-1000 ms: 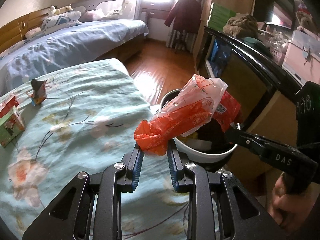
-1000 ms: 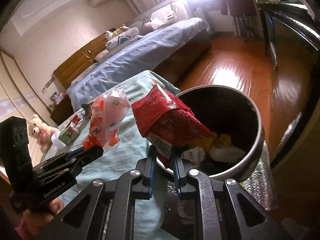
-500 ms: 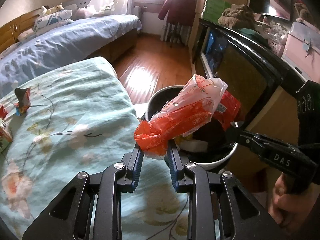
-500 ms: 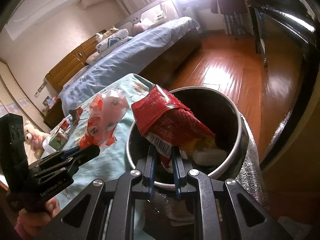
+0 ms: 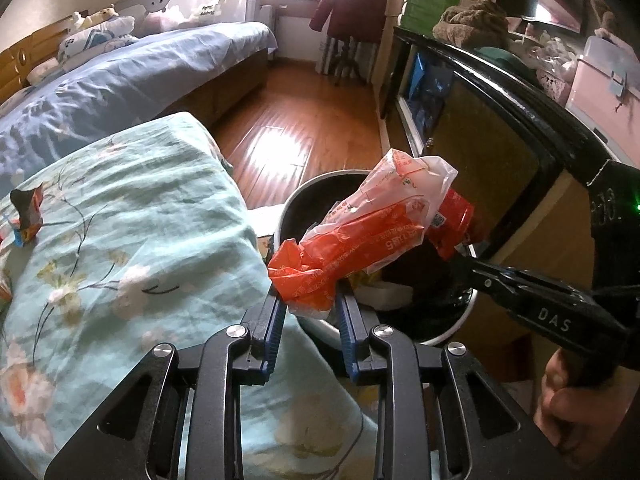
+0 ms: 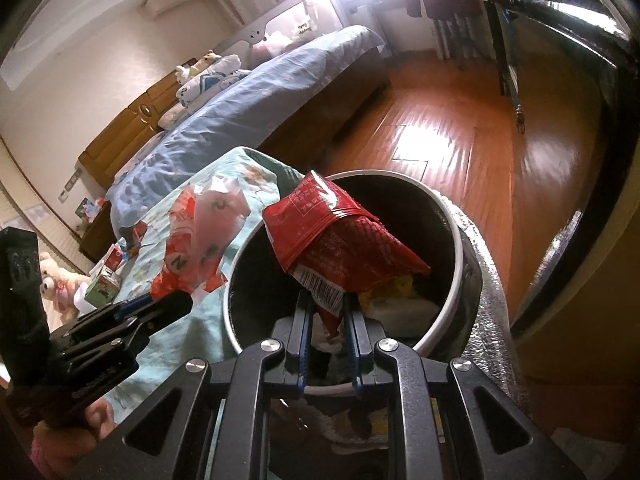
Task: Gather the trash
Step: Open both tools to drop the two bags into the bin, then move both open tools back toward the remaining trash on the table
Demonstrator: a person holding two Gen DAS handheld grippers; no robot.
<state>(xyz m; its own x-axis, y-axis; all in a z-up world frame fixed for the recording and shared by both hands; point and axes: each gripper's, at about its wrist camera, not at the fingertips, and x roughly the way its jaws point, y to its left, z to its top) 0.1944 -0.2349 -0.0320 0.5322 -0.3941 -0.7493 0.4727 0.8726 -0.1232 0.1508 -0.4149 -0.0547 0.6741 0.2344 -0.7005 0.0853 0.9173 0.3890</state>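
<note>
My left gripper (image 5: 310, 300) is shut on an orange and clear plastic bag (image 5: 360, 236), held at the near rim of the round trash bin (image 5: 308, 196). My right gripper (image 6: 326, 308) is shut on a red snack wrapper (image 6: 340, 240) held over the bin's open mouth (image 6: 456, 248). The bin holds yellow and white trash. The orange bag (image 6: 200, 236) and left gripper (image 6: 160, 304) show to the left in the right wrist view. The red wrapper (image 5: 452, 224) and right gripper (image 5: 468, 260) show behind the bag in the left wrist view.
A bed with a teal floral sheet (image 5: 120, 240) lies left of the bin, with small cartons (image 5: 26, 216) on it. A second bed with a blue cover (image 5: 120, 80) stands behind. A dark cabinet (image 5: 500, 120) is on the right. Wooden floor (image 5: 300, 120) lies beyond.
Both grippers have moved toward the bin with their trash. The red wrapper is now over the bin's mouth and the orange bag has reached the rim.
</note>
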